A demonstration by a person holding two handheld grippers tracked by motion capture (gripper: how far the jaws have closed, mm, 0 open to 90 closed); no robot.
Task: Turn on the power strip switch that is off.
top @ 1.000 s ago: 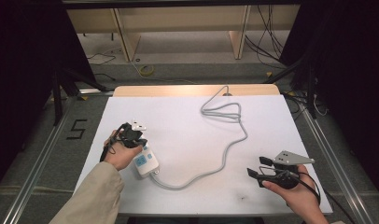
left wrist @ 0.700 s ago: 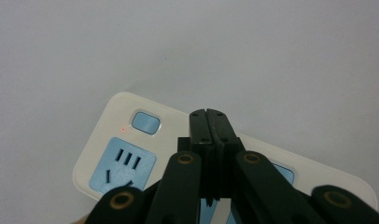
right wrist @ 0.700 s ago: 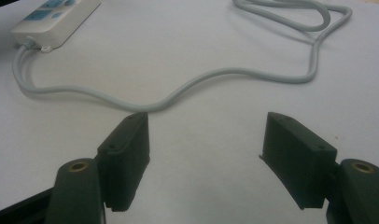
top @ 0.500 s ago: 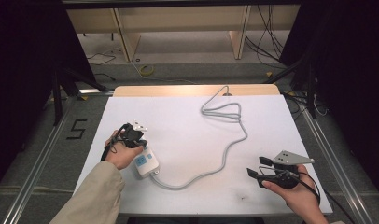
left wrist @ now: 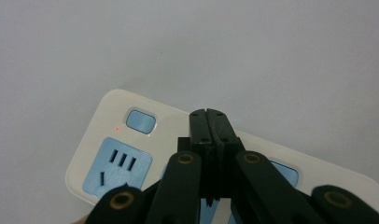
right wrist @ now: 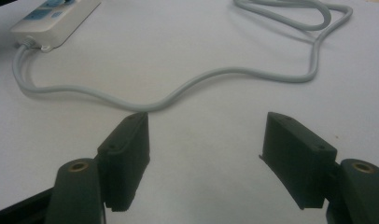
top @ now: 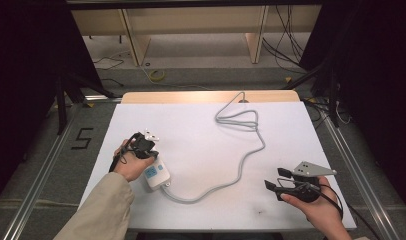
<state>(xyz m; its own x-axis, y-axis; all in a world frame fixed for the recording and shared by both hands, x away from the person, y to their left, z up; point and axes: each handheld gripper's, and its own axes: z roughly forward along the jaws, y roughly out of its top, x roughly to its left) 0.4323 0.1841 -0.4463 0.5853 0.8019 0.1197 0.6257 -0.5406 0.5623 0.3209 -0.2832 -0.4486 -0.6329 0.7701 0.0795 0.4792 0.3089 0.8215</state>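
— Hovering over the power strip (top: 156, 173), the left gripper (top: 152, 135) had its jaws pressed flat together with nothing between them, didn't it?

— It did. In the left gripper view the two black tips met right above the strip's face (left wrist: 108, 154), beside the blue switch (left wrist: 140, 121), where a small red light glowed. Whether the tips touched the plastic I could not tell.

— And where did the strip lie?

— On the white table (top: 201, 135), at its near-left part, just beside the left hand (top: 131, 162). Its long axis ran from that hand toward the near edge, slanting right, and the grey cable (top: 241, 165) left its near end and snaked across to the far side.

— What about the right gripper (top: 272, 179)?

— Its jaws stood wide apart and held nothing. It rested well away at the near-right, pointing left toward the cable's bend (right wrist: 150, 105).

— So the left hand was far nearer.

— By my reckoning, any press on the switch fell to the left; the right could at most reach the cable.
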